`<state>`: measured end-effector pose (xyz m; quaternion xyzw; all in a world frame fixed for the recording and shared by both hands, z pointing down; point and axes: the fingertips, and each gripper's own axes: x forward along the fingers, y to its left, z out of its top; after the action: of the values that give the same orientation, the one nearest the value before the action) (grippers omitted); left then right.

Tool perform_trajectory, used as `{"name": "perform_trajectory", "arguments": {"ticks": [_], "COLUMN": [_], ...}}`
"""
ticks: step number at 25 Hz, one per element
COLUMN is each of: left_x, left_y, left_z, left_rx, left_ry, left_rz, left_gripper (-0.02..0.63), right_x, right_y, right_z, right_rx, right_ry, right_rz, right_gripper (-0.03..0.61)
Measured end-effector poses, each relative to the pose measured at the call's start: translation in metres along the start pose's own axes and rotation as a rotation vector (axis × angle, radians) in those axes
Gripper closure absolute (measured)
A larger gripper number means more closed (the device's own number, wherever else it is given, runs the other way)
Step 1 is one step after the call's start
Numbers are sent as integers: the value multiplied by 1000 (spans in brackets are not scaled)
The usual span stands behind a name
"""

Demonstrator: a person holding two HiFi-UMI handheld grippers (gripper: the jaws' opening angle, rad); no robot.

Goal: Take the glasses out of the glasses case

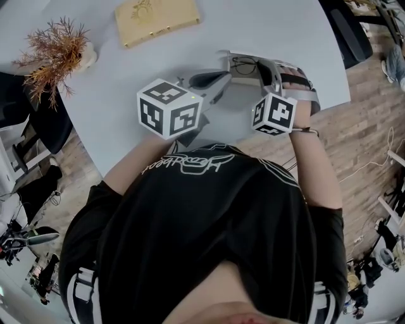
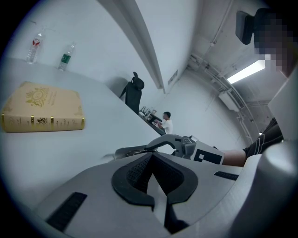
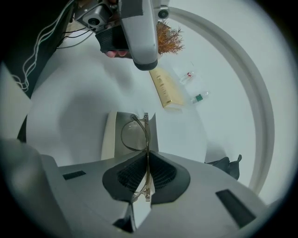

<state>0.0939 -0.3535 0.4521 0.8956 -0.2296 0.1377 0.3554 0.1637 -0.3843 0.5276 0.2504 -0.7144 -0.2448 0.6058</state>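
Dark wire-rimmed glasses (image 3: 132,135) | right tongs (image 3: 147,160) clamped on them | left tongs (image 2: 152,160) seemingly together

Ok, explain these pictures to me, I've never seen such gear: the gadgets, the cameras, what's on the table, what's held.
No robot: a person holds two two-jaw grippers; the patterned cubes are part of them. The head view looks down from the person's head; the other two look along each gripper's jaws. On the white table are a book, a dried plant, a red-labelled bottle, a green-labelled bottle and the open glasses case. The right gripper is shut on the glasses. The left gripper is shut, empty.
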Motion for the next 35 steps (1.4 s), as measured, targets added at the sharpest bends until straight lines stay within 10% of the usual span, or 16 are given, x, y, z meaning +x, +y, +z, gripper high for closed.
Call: {"name": "perform_trajectory", "arguments": {"ticks": [10, 35], "left_x": [-5, -75], "left_y": [-13, -148], "left_z": [-3, -19], "left_rx": [25, 150], "left_ry": [-2, -145], "left_rz": [0, -17], "left_gripper": [606, 606], "right_x": [-20, -246], "right_y": [-7, -17], "right_z": [4, 20], "right_rx": [13, 594], "right_ry": [-45, -356], "right_rz": [-87, -346], "right_gripper": [558, 558]}}
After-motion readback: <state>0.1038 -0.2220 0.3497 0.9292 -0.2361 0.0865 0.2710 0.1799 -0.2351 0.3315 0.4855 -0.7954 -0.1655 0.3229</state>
